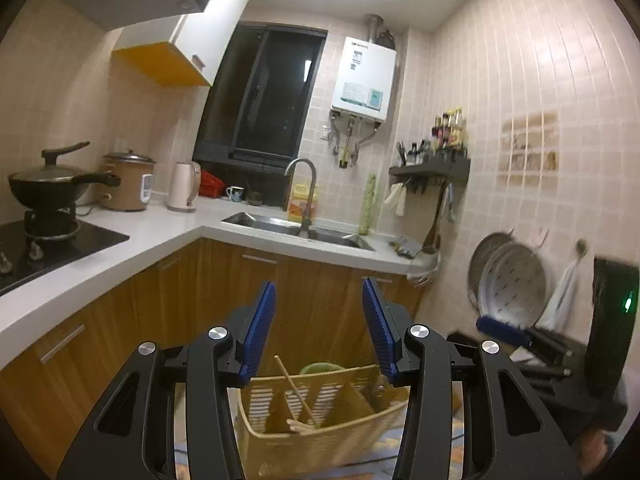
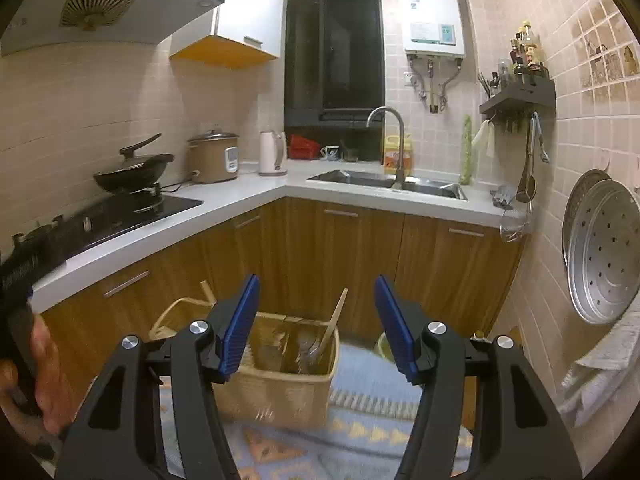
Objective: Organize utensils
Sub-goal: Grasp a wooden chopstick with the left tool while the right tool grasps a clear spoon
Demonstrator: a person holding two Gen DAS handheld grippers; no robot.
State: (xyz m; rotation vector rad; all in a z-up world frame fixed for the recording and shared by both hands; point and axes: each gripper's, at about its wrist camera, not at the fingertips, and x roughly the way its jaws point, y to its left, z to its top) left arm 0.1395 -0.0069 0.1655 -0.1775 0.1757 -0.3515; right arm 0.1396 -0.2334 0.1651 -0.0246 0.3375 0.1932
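A beige slatted utensil basket (image 1: 320, 432) stands low in front of me, with wooden chopsticks (image 1: 298, 394) leaning inside it. In the right wrist view the same basket (image 2: 280, 380) holds a wooden spoon (image 2: 334, 326) and some metal utensils (image 2: 306, 350). My left gripper (image 1: 319, 328) is open and empty, held above the basket. My right gripper (image 2: 316, 328) is open and empty, above and behind the basket. The right gripper (image 1: 504, 330) also shows at the right edge of the left wrist view.
An L-shaped white counter (image 2: 256, 196) over wooden cabinets carries a wok (image 2: 134, 170) on the hob, a rice cooker (image 2: 214, 158), a kettle (image 2: 273, 153) and a sink (image 2: 386, 182). A patterned rug (image 2: 360, 420) covers the floor. Steamer trays (image 2: 604, 248) hang on the right wall.
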